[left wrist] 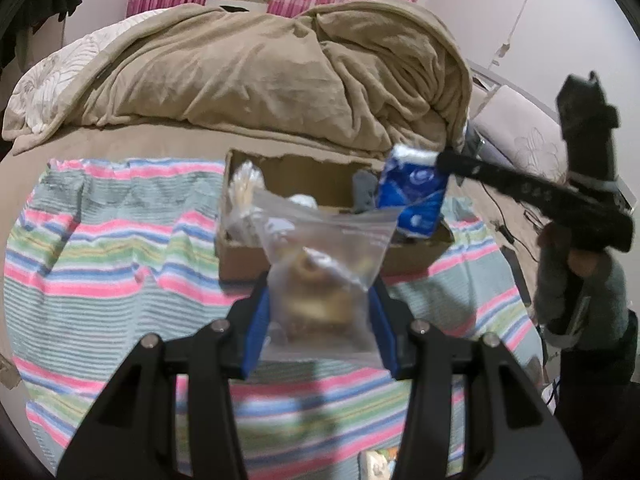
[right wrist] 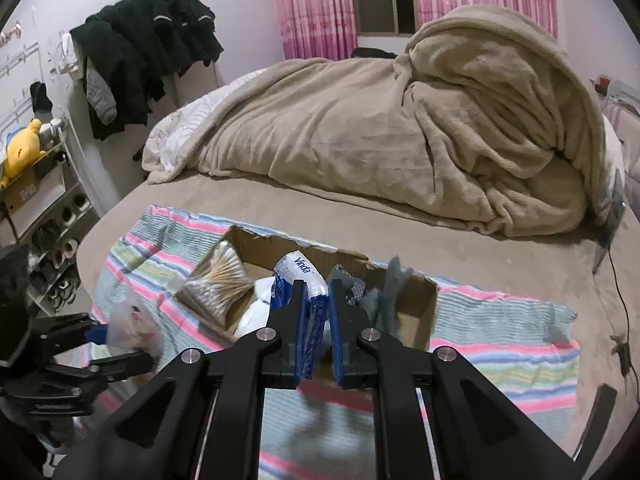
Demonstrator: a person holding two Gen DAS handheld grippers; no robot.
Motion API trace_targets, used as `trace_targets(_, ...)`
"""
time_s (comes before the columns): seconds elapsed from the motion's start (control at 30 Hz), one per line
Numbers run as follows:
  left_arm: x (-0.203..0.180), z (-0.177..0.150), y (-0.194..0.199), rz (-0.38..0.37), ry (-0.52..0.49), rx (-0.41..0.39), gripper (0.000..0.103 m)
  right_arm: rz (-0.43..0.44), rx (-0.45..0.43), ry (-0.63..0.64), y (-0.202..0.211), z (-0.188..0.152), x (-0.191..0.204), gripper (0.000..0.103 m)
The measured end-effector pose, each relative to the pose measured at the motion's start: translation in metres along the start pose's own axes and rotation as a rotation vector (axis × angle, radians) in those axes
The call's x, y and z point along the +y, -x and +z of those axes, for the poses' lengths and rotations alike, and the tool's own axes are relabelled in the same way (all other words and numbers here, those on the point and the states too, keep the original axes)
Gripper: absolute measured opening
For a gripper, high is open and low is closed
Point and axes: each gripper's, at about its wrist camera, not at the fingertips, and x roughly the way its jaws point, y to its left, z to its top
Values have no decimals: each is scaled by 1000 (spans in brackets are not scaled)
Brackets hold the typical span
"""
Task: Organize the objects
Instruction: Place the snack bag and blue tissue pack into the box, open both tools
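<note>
with the right claw [right wrist: 316, 320] pinching the blue tissue pack [right wrist: 298, 280] over the cardboard box [right wrist: 416, 304] and the left claw [left wrist: 320, 316] gripping the zip bag [left wrist: 320, 264] just short of it, each wants lowering into a free gap before letting go.

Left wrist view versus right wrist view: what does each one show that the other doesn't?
Only the left wrist view shows the zip bag's contents and the right gripper's outside as it holds the tissue pack.

Only the right wrist view shows the coats, the shoe rack and a yellow plush toy.

Both show the cardboard box, cotton swabs, striped towel and blanket.
</note>
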Motion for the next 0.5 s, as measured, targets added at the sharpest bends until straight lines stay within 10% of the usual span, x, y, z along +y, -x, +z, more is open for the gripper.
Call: trace_targets(0.5, 3, 26, -19, -4, 5, -15, 47, 41, 133, -15, -84, -17, -10, 12)
